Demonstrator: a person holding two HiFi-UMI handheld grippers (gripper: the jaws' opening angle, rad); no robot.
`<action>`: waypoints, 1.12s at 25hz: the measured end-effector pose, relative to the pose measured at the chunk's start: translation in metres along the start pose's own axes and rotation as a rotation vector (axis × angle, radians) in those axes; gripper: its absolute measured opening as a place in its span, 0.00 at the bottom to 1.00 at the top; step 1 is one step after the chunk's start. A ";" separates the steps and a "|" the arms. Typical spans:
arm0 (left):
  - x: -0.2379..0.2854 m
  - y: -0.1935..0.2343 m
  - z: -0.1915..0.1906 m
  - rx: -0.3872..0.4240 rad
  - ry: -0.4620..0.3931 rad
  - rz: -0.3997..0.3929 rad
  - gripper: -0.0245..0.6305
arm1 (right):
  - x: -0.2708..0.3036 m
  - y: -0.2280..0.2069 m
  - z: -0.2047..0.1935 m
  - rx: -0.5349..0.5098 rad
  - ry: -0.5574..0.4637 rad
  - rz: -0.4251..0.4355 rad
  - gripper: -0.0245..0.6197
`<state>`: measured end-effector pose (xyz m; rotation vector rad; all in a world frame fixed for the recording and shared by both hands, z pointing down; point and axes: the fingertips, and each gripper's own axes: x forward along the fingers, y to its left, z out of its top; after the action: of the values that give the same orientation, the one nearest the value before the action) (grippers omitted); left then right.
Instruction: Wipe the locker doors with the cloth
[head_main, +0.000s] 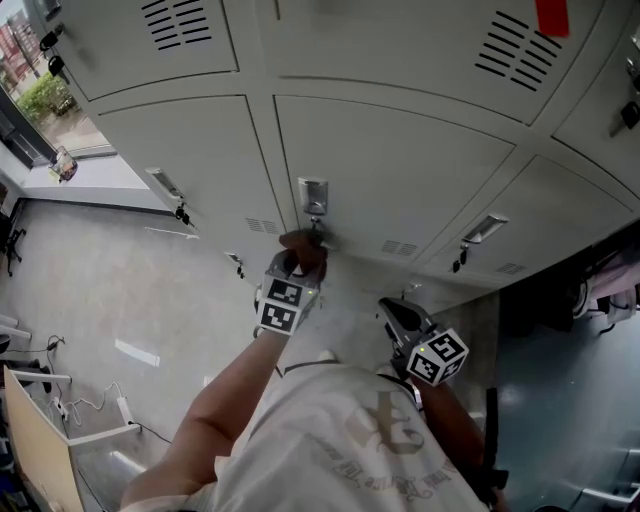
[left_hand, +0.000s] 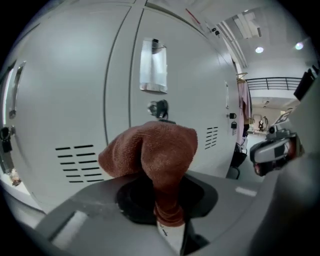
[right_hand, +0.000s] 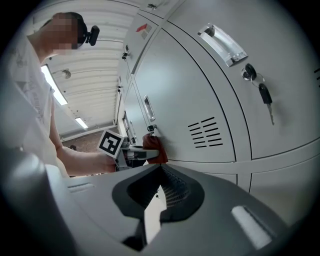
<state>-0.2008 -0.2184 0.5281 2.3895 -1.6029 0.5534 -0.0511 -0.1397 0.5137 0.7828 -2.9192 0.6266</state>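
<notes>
L gripper (left_hand: 167, 222) was clamped on brown cloth (left_hand: 155, 150). Wad was bunched against the mid locker door (head_main: 400, 170), just below the key lock (left_hand: 159, 107). R gripper (right_hand: 151, 212) had jaws together, empty, held off the doors.

Judgement: flatten wad, press evenly, overlap strokes, work round lock & handle (left_hand: 153, 66).

Contact patch hidden behind cloth. Door's lower edge blocked by gripper body.

Pale grey speckled floor (head_main: 120, 290) below, with white cables (head_main: 85, 405) trailing beside a light wooden panel (head_main: 40, 450) at the lower left. Window (head_main: 35, 85) at the upper left above a white sill (head_main: 95, 175), greenery outside. Ribbed white ceiling (right_hand: 95, 75) overhead with long strip lights (right_hand: 54, 91); elsewhere round downlights (left_hand: 259, 50) and a dark railing (left_hand: 272, 80).
</notes>
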 end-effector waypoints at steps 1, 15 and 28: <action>0.003 -0.012 -0.002 0.002 0.004 -0.024 0.16 | -0.002 -0.002 0.000 0.003 0.001 -0.002 0.05; 0.005 -0.039 0.063 0.004 -0.115 0.055 0.16 | -0.025 -0.024 0.012 0.016 -0.010 -0.008 0.05; 0.021 -0.060 0.071 -0.051 -0.102 0.055 0.17 | -0.047 -0.044 0.026 0.047 -0.035 0.009 0.05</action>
<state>-0.1247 -0.2399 0.4742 2.3782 -1.7070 0.4018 0.0132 -0.1627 0.4991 0.7944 -2.9509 0.6922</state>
